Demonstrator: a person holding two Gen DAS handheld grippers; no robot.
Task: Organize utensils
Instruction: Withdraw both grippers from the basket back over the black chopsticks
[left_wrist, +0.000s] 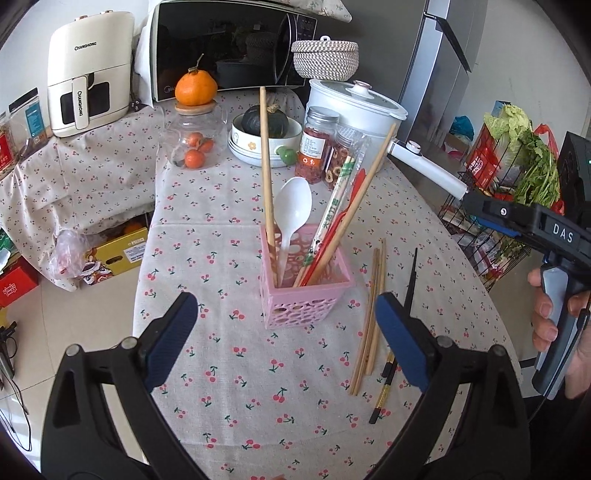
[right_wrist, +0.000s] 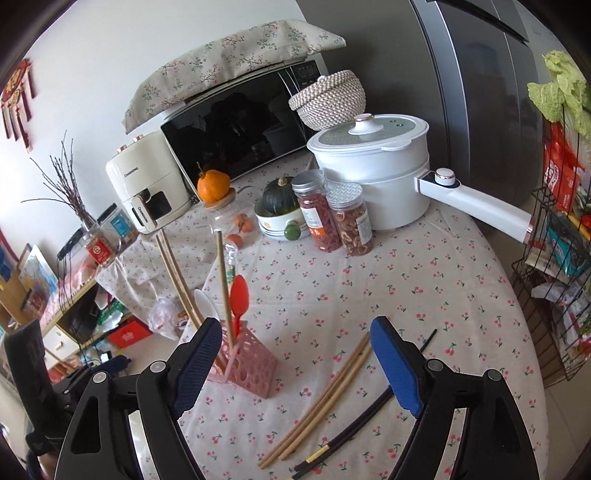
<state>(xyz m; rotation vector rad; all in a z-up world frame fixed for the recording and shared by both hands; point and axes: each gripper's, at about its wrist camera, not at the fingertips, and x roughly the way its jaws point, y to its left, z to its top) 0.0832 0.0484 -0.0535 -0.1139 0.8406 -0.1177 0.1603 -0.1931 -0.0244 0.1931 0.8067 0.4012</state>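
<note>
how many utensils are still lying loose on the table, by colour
Wooden chopsticks: 3 lying together on the cloth, right of the pink holder
Black chopsticks: 2 lying beside the wooden ones
Total: 5 loose on the table; both grippers are open and hold nothing

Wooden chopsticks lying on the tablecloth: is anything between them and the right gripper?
Nothing visible. The right gripper is open above the wooden chopsticks, with only bare cloth around them. The black chopsticks lie beside them, and the pink basket stands off to the left.
</note>
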